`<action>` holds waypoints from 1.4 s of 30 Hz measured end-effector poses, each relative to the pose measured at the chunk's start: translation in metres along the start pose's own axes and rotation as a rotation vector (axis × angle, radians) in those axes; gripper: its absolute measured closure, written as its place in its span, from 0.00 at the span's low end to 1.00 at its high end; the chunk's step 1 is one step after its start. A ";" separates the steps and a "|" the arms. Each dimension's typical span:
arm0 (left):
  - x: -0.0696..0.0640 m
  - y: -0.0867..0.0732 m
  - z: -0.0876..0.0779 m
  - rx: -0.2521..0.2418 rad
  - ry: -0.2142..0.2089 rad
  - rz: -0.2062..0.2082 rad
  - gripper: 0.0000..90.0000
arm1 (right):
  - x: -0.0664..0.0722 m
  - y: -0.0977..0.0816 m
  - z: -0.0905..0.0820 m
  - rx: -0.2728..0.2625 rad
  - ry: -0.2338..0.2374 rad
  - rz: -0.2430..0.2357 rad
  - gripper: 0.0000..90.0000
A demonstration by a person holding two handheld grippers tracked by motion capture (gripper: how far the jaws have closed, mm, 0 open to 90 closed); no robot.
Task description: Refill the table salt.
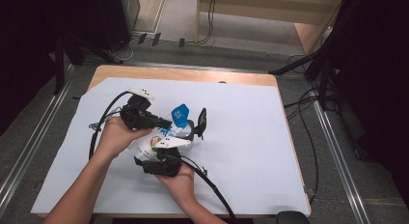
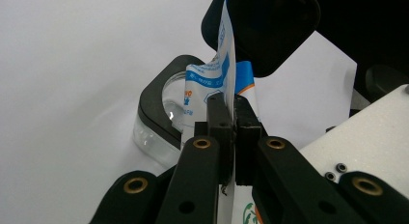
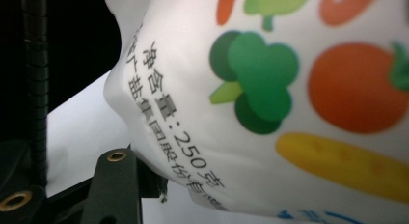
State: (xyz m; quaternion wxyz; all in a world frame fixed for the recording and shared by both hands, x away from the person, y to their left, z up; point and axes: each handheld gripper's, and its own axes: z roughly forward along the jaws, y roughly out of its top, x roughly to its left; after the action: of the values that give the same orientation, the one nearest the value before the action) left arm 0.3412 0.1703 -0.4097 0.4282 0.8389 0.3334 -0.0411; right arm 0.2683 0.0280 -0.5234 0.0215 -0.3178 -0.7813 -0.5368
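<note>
One white plastic bag printed with vegetables sits just left of the middle of the high view, held above the table between two grippers. Its blue-and-white top end points to the upper right, over one clear container with a black rim, whose one black lid stands up on edge beside it. The left gripper comes in from the left of the bag, and in the left gripper view its two black jaws stand together, clamped on the thin top edge of the bag, which rises straight up between them; behind, at centre left, lies the container, and the dark lid fills the upper middle. The right gripper lies below the bag in the high view, at its lower, fuller end. In the right gripper view the bulging bag fills the frame from centre to right, with one broccoli, one tomato and one yellow vegetable in sight, and it rests against one visible jaw at lower left; the other jaw is hidden, so whether this gripper is clamped I cannot tell. Two hands hold the grippers, over one sheet of white paper covering one wooden table.
</note>
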 end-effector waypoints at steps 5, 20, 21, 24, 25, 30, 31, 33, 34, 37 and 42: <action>-0.001 0.000 -0.001 -0.009 -0.006 0.004 1.00 | 0.000 0.001 -0.003 -0.018 0.005 0.007 0.57; 0.000 -0.002 -0.007 -0.005 -0.010 -0.002 1.00 | 0.000 0.003 -0.008 -0.057 0.001 0.036 0.59; 0.001 -0.002 -0.007 -0.003 -0.016 -0.005 1.00 | 0.000 0.003 -0.007 -0.054 0.004 0.037 0.59; 0.000 -0.002 -0.005 0.003 -0.015 -0.007 1.00 | 0.001 0.003 -0.006 -0.037 0.010 0.022 0.54; 0.000 -0.002 -0.005 -0.002 -0.018 -0.012 1.00 | 0.002 0.003 -0.005 -0.036 0.010 0.018 0.53; 0.001 -0.003 -0.008 -0.008 -0.028 -0.023 1.00 | 0.002 0.005 -0.003 -0.015 0.014 0.003 0.52; 0.001 -0.003 -0.009 -0.008 -0.032 -0.025 1.00 | 0.002 0.005 -0.002 -0.015 0.018 0.003 0.52; 0.001 -0.003 -0.009 -0.007 -0.028 -0.027 1.00 | 0.002 0.006 -0.001 -0.015 0.024 0.018 0.54; 0.001 -0.002 -0.009 -0.008 -0.030 -0.025 1.00 | 0.002 0.006 -0.001 -0.017 0.027 0.031 0.55; 0.001 -0.002 -0.007 -0.009 -0.019 -0.021 1.00 | 0.002 0.006 -0.001 -0.027 0.036 0.058 0.56; 0.002 -0.002 -0.003 -0.006 -0.032 -0.029 0.98 | 0.001 0.006 -0.001 -0.047 0.044 0.097 0.58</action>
State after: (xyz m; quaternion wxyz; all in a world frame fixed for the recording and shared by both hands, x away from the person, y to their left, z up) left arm 0.3411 0.1744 -0.4094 0.4353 0.8320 0.3386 -0.0597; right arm 0.2700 0.0288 -0.5170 0.0571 -0.3437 -0.7514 -0.5604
